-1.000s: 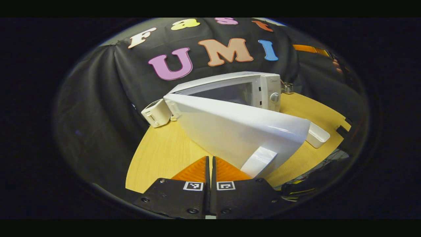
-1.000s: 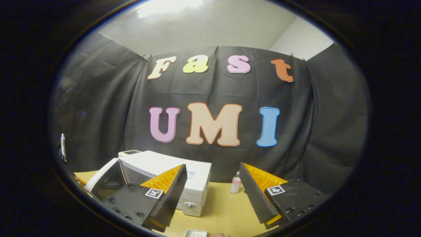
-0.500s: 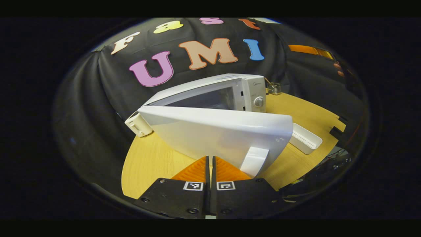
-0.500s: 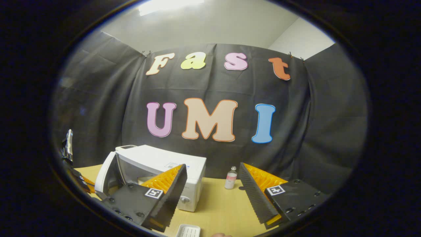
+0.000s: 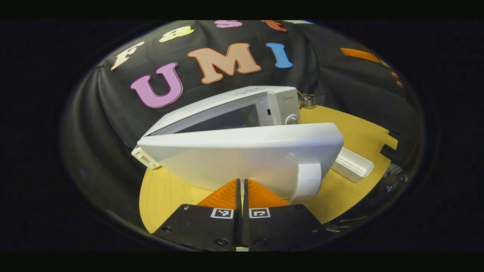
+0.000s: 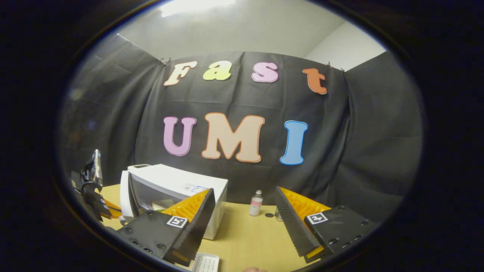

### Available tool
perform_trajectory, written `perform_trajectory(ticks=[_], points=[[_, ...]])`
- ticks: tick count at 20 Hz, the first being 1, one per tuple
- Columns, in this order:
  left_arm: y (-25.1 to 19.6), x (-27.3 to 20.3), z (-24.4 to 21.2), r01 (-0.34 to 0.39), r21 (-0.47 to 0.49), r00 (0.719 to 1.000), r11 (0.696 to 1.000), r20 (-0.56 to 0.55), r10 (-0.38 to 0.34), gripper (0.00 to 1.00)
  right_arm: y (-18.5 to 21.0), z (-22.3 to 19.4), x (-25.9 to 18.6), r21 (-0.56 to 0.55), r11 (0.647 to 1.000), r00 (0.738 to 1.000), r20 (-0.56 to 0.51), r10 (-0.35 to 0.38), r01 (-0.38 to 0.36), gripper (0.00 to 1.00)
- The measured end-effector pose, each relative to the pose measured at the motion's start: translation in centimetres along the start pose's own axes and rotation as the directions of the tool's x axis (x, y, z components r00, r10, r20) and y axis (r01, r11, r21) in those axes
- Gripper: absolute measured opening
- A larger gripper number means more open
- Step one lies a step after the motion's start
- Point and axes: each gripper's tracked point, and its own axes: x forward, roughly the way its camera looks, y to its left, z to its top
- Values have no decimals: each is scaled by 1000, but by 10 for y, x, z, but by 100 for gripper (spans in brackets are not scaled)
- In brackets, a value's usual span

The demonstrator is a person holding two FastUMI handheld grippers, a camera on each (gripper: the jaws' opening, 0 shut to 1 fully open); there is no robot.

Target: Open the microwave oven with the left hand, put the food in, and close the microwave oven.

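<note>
Black cloth wall (image 6: 113,124), wooden table (image 6: 245,241)

1 microwave (image 5: 242,124), 1 bottle (image 6: 256,203), 1 tray (image 5: 353,164)

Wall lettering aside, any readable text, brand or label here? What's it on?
Brand mark on the microwave oven front: too small to read.
Stickers on its top: blurred.
Label on the bottle: too small.
Square tags on the left hand-held gripper: coded patterns, no words.
Nothing quotable.
</note>
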Motion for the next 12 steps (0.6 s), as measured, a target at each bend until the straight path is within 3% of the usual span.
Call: perform_trajectory(ticks=[12], points=[[-15,51,48,74,50,996,996,40,-76,0,-13,-1,-1,-22,1000,1000,-11,1,-1,88]])
